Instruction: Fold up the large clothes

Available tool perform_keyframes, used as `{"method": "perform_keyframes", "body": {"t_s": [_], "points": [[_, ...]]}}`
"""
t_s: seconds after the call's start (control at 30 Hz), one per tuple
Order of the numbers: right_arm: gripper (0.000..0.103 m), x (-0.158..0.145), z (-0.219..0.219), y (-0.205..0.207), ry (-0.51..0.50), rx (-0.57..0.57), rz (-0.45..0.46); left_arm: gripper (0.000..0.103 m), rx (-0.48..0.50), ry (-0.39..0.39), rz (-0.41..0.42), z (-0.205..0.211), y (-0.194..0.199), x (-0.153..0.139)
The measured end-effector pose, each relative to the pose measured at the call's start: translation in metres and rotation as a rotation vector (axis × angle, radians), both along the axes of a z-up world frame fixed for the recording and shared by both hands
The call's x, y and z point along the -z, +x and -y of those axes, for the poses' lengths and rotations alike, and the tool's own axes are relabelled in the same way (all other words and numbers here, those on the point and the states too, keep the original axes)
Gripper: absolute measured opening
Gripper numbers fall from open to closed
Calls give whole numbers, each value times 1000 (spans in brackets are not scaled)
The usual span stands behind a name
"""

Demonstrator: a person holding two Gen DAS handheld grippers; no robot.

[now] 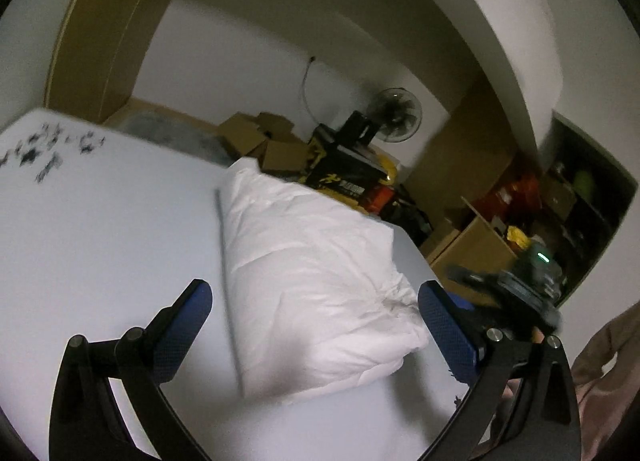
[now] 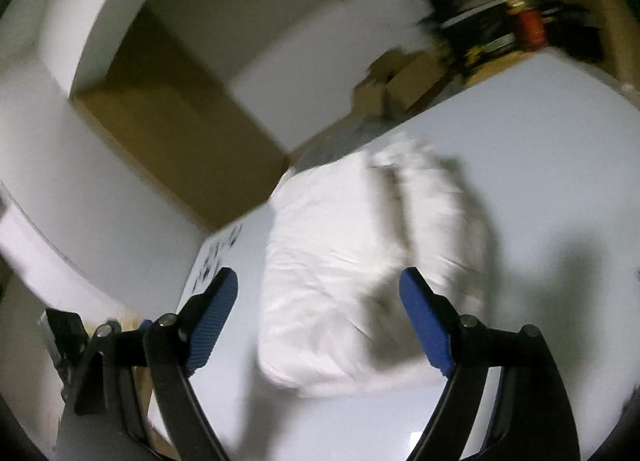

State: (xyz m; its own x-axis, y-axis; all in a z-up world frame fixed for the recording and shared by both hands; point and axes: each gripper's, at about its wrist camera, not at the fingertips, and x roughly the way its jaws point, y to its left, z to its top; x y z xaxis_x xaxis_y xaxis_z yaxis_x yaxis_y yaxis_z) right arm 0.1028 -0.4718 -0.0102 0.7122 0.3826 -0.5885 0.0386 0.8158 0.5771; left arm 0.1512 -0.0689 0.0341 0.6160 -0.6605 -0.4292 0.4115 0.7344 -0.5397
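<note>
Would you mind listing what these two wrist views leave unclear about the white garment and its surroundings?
- Folded white garment: right wrist view smears it with motion blur, so fold edges are unreadable.
- Garment type: no sleeve or collar shows in either view.
- Dark marks on the table: too blurred to identify.
- Black box: print too small to read.

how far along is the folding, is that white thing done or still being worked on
Done, it seems: the white garment lies as a compact folded bundle on the white table.

In hand: nothing. The left gripper and right gripper are both open, with no cloth between their pads.

Left: perhaps a final tidy; the far end looks rumpled in the right wrist view, though blur makes that uncertain.
</note>
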Motion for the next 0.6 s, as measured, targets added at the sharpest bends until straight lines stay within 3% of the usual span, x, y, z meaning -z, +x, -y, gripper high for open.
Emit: {"method": "perform_keyframes", "body": {"t_s": [0.1,0.17,0.27,0.3,0.33,0.37,0.4,0.43,0.5,0.6], "points": [[83,39,-8,45,-129,-28,-255,103,6,-15,-28,-14,-3,9],[83,68,-3,51,-110,-41,-363,103,14,-20,-36,-12,-3,13],[79,73,6,38,-46,-57,-322,103,19,-17,-53,-11,-1,22],[68,72,7,35,-55,-47,-310,103,18,-15,-61,-10,2,24],[50,71,8,32,-68,-43,-303,103,17,-12,-70,-6,5,26],[41,71,7,32,-81,-50,-313,103,19,-11,-83,0,8,28],[23,69,6,33,-103,-53,-327,103,26,-16,-97,5,11,29],[16,65,5,33,-108,-65,-330,103,34,-23,-108,8,13,31],[9,51,8,34,-73,-77,-306,103,43,-30,-114,14,14,34],[7,41,25,16,-15,-25,-233,103,39,-14,-113,19,17,38]]}}
